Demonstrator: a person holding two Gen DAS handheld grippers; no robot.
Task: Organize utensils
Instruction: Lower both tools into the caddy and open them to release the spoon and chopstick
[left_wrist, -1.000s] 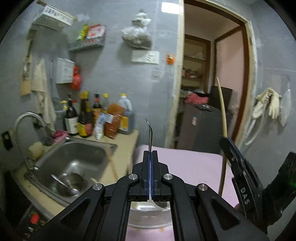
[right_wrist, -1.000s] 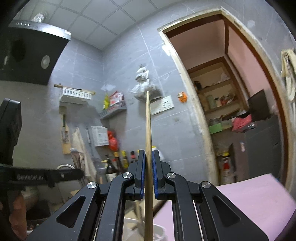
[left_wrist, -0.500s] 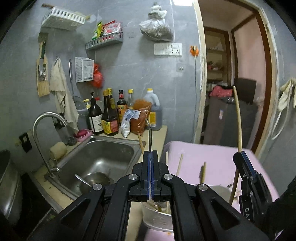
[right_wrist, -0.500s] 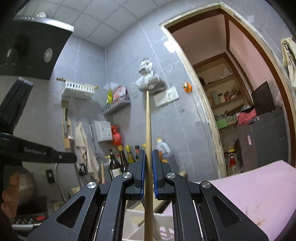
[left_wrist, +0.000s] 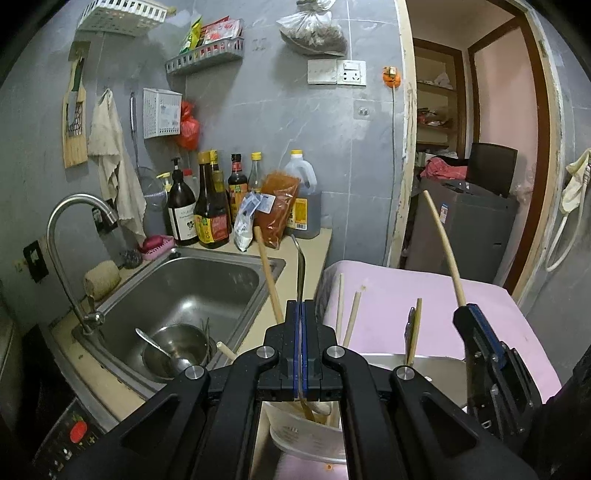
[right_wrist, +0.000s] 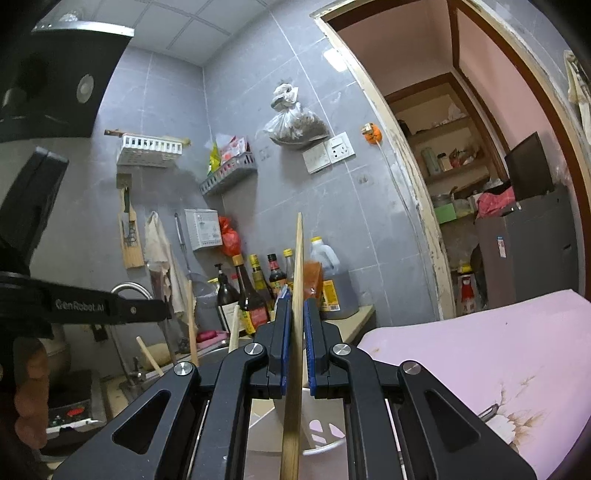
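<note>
Both tools pinch upright utensils, the left tool (left_wrist: 302, 314) a metal spoon (left_wrist: 300, 266) directly over the white holder (left_wrist: 295, 432), the right tool (right_wrist: 295, 332) a chopstick (right_wrist: 297, 277) beside it.

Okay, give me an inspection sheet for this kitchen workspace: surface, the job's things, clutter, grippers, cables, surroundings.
Surface: pink cloth on the table beside the counter.
Job's things: white utensil holder with wooden sticks standing in it; metal utensil; wooden chopstick.
Clutter: sauce bottles beside the sink; bowl with spoon inside it.
Grippers: left gripper shut on the metal utensil; right gripper shut on the wooden chopstick.
Cables: thin cord down the wall.
Surroundings: grey tiled wall, open doorway.
</note>
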